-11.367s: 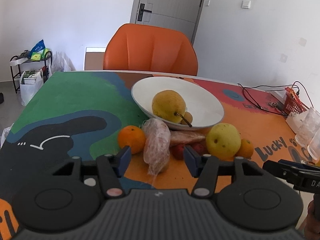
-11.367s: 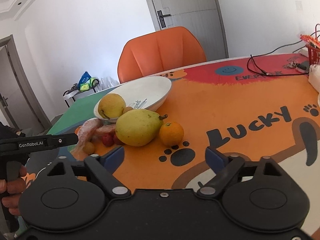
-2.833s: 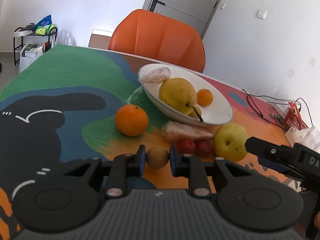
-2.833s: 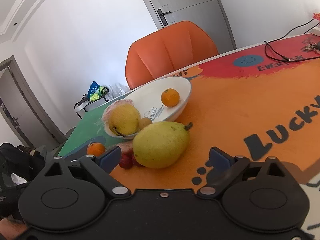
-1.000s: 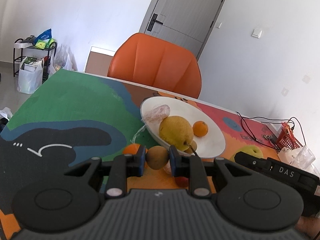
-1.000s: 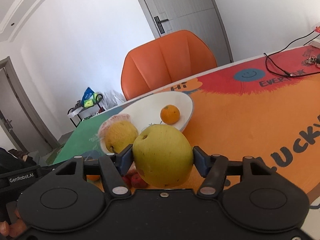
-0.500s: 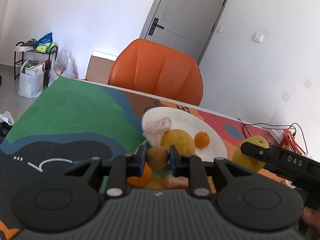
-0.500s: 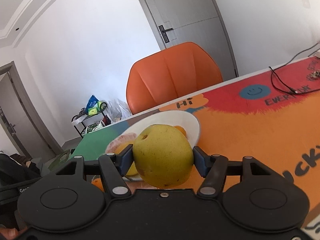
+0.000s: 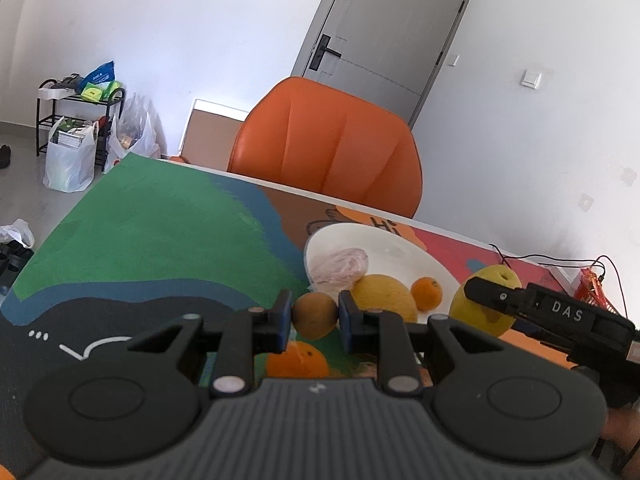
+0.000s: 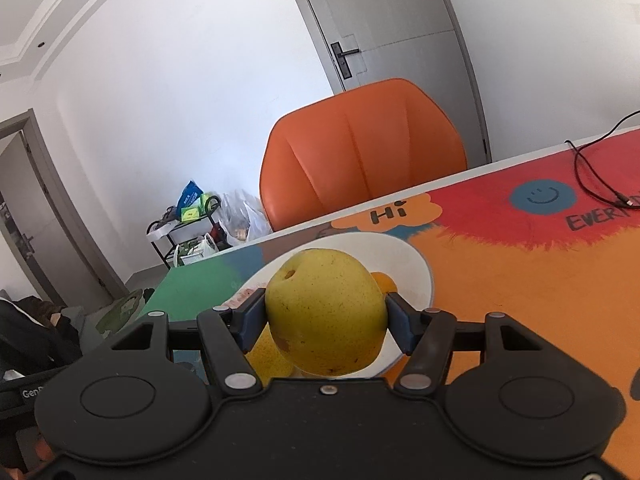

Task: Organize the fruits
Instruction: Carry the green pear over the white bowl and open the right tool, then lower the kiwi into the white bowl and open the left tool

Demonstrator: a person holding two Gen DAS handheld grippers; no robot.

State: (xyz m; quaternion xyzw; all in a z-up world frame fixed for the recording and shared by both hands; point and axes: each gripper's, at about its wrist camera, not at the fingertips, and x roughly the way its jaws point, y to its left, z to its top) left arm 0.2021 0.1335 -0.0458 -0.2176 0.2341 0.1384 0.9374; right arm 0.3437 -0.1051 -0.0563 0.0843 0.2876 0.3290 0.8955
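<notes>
My left gripper [image 9: 314, 320] is shut on a small brown round fruit [image 9: 314, 314], held above the table just short of the white bowl [image 9: 400, 246]. In the bowl lie a plastic-wrapped pink fruit [image 9: 340, 264], a yellow pear [image 9: 384, 300] and a small orange [image 9: 427, 290]. A larger orange [image 9: 298, 362] sits on the table under my left fingers. My right gripper [image 10: 326, 322] is shut on a big yellow-green pear [image 10: 320, 304], held over the near rim of the bowl [image 10: 418, 264]. That pear [image 9: 486, 304] also shows at the right of the left wrist view.
An orange chair [image 9: 332, 152] stands behind the table's far edge. Black cables [image 10: 592, 176] and a red basket [image 9: 596, 284] lie at the far right of the patterned tabletop [image 9: 160, 232]. A shelf with bags [image 9: 80, 132] stands on the floor to the left.
Both grippers have moved forward toward the bowl with their fruits still held. The big pear now hangs over the bowl's near rim. Neither grip has changed.
</notes>
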